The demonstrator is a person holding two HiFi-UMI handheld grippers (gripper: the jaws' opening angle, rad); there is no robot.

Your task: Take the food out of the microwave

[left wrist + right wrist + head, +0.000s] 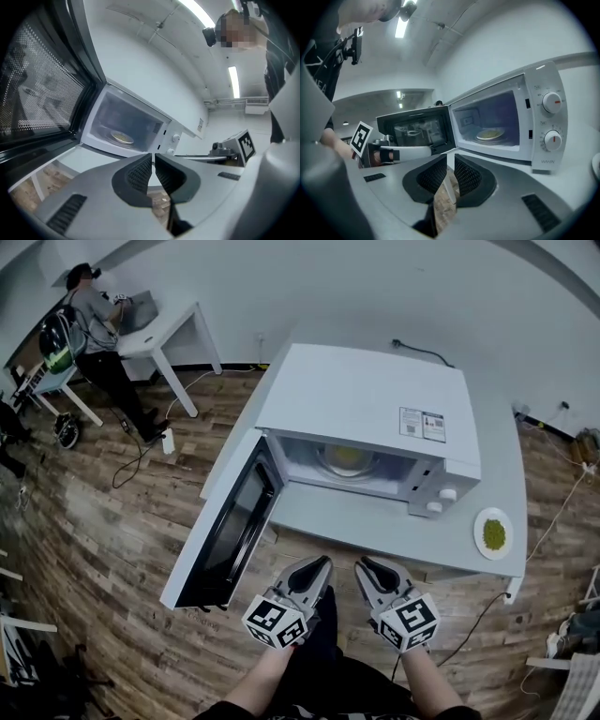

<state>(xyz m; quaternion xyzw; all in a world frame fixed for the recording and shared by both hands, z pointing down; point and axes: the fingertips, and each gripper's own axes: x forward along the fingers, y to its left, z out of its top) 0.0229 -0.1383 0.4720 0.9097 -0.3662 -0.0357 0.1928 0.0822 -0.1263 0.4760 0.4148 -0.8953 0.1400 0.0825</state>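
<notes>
White microwave [366, 409], door [225, 531] wide open, round plate of yellow food [345, 458] flat inside, centred.

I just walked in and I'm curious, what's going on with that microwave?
A person holds a gripper in each hand in front of a white microwave on a table. Its door is swung wide open, and a plate of food sits inside, untouched. The left gripper and right gripper are both shut and empty, side by side just short of the table edge. A small plate of green food sits right of the microwave.
</notes>
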